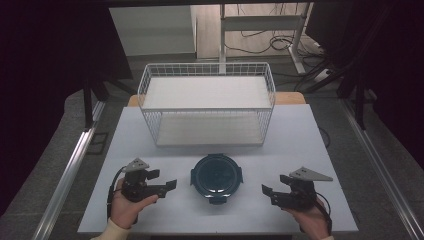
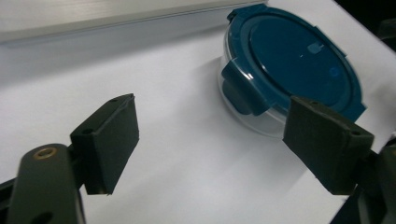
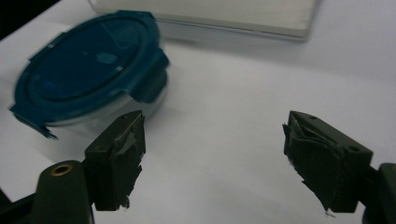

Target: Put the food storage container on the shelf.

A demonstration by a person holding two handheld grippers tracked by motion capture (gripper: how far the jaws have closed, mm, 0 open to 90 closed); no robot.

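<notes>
High view: white table (image 1: pixel 150 145) on grey floor (image 1: pixel 65 120); both tongs gape, holding nothing.

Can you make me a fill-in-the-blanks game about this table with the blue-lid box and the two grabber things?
1. The round container has a lid coloured dark ____.
2. The container sits on the white table between the left gripper and the ____ gripper.
3. Behind the container stands a white wire ____ with two shelves.
4. Both grippers have their jaws ____, with nothing held between them.

Missing words: blue; right; rack; open
</notes>
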